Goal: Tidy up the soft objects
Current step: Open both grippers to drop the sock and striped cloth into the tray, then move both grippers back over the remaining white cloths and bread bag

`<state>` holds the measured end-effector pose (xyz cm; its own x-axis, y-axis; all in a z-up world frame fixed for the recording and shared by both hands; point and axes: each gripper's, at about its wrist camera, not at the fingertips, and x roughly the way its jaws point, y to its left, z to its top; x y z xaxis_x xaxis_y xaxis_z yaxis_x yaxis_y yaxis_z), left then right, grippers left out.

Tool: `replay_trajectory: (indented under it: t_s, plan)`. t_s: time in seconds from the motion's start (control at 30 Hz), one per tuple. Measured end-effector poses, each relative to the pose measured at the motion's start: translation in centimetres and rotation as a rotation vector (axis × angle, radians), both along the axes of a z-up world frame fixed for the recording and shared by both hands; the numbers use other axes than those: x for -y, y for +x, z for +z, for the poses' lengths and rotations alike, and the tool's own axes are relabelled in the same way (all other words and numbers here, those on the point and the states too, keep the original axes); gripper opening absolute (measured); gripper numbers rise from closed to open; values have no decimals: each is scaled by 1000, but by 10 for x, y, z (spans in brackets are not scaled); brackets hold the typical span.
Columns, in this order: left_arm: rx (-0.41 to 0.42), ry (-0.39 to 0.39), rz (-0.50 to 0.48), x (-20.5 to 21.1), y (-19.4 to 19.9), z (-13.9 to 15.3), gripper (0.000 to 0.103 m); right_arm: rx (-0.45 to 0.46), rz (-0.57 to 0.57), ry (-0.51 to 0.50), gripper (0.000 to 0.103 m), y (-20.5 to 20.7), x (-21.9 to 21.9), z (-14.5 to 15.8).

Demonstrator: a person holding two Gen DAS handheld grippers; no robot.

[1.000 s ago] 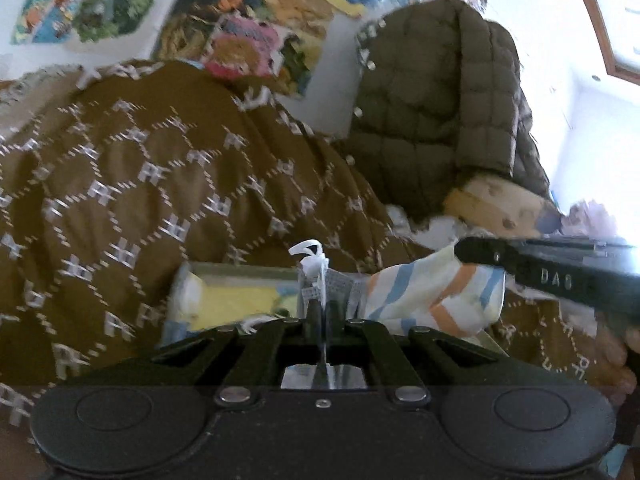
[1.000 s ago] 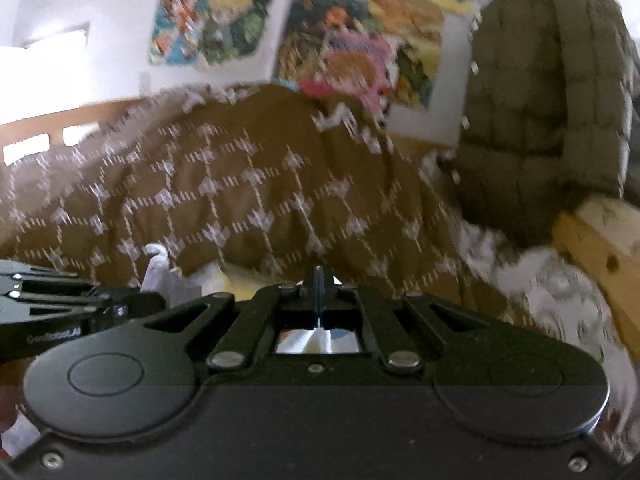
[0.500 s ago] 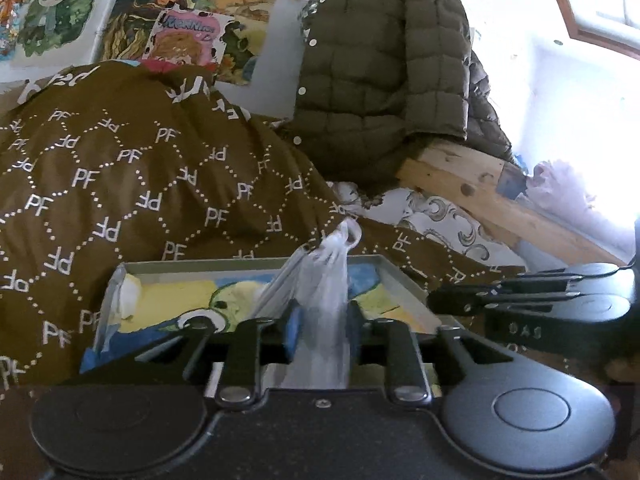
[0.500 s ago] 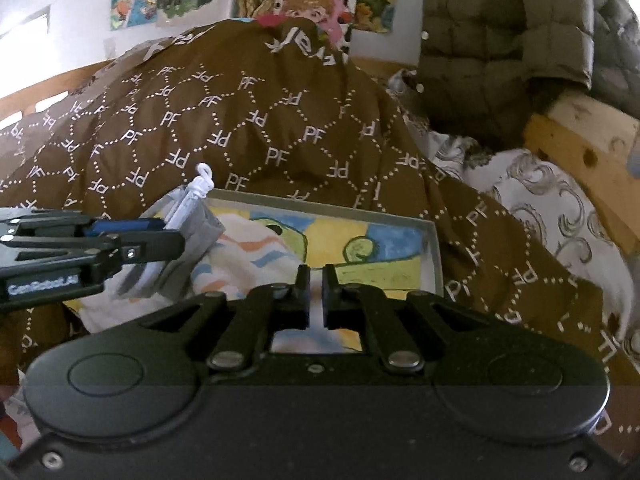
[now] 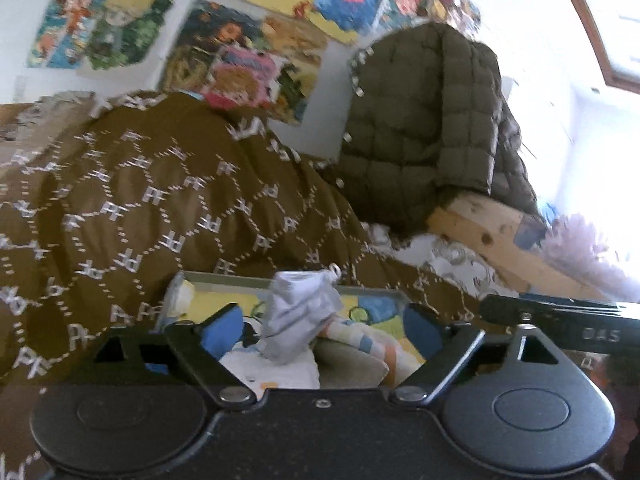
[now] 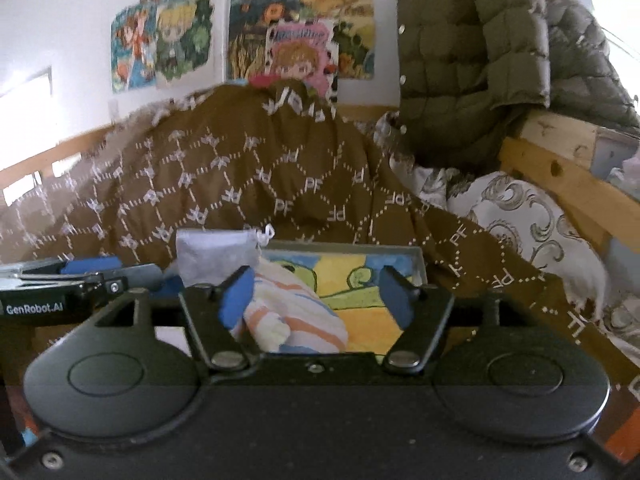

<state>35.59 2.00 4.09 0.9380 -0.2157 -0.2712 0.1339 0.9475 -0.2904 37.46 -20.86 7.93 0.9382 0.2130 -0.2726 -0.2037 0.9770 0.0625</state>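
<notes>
A shallow tray (image 5: 224, 278) with a cartoon picture on its bottom lies on the brown quilt. In it stands a grey-white drawstring pouch (image 5: 300, 320), leaning on a striped sock (image 5: 360, 340). My left gripper (image 5: 322, 326) has its jaws opening wide; the pouch is between them, free of both blue pads. My right gripper (image 6: 316, 298) is opening too. The striped sock (image 6: 292, 316) lies low between its jaws, close to the left pad but not squeezed. The pouch (image 6: 216, 256) and tray rim (image 6: 340, 246) lie just beyond. Each gripper shows at the edge of the other's view.
A brown quilt (image 6: 260, 176) with white "PF" marks is heaped behind the tray. An olive quilted jacket (image 6: 472, 52) hangs over a wooden bed rail (image 6: 560, 176) at the right. A white patterned pillow (image 6: 520, 216) lies under it. Cartoon posters (image 5: 240, 60) cover the wall.
Both grippers were shut, the left one on the pouch. Both now stand open, the pouch has dropped into the tray, and both have drawn back from it.
</notes>
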Motion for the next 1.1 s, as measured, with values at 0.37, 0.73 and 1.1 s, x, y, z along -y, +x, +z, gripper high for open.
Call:
replay_trajectory:
  t_s: [0.37,0.73,1.1]
  plan:
    - [80,-10,91,-2,-86,22,102,129,13,48,100,-106,9,19]
    - [102,27,145,-2,-168,19,102,201,-19,89,102,-205,8,13]
    - [-6,33,202,3,-231,-26,102,150,-98,68,102,-265,5,-31]
